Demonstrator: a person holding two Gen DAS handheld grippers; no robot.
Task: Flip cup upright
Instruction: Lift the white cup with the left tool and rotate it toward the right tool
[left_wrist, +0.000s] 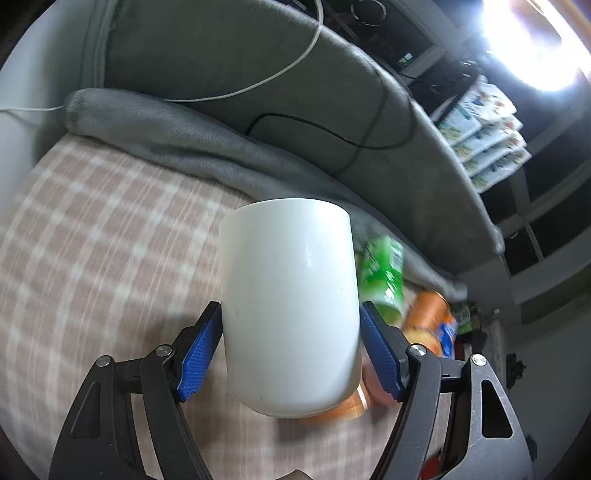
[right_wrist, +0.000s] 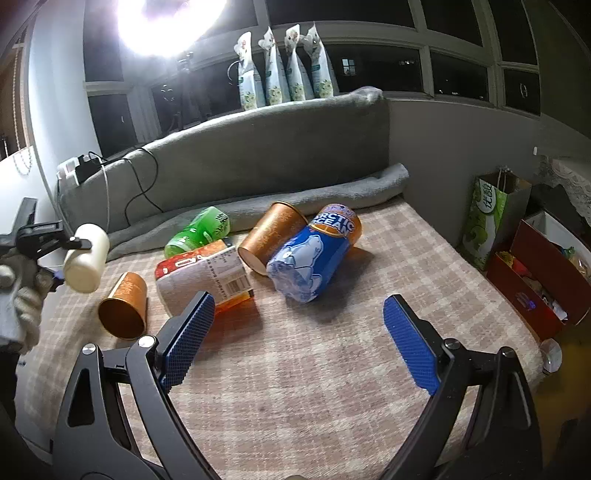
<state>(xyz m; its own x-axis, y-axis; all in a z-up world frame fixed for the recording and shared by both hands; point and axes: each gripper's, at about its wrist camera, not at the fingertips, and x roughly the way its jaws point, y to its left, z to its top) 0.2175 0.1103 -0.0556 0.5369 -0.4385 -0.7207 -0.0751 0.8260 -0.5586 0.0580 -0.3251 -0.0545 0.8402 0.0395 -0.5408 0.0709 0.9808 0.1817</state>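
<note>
The left gripper (left_wrist: 290, 341) clamps a plain white cup (left_wrist: 290, 299) between its blue pads (left_wrist: 199, 350), one pad pressed on each side of the cup's wall. The cup is held in the air above the checked cloth (left_wrist: 92, 240). In the left wrist view its long axis runs away from the camera and slightly upward in the frame, with the rounded closed end nearest the lens; the mouth cannot be seen. In the right wrist view the same cup (right_wrist: 86, 258) hangs at the far left, tilted, its long axis leaning from lower left to upper right, off the surface. The right gripper (right_wrist: 299, 339) hovers over the cloth with its fingers spread wide and nothing between them. On the cloth lie several other cups on their sides: a blue one (right_wrist: 314, 254) printed with a polar bear, a brown one (right_wrist: 271, 236) touching it, a green one (right_wrist: 197, 230), a red and white one (right_wrist: 205, 277), and a smaller brown one (right_wrist: 123, 306) nearest the left gripper.
</note>
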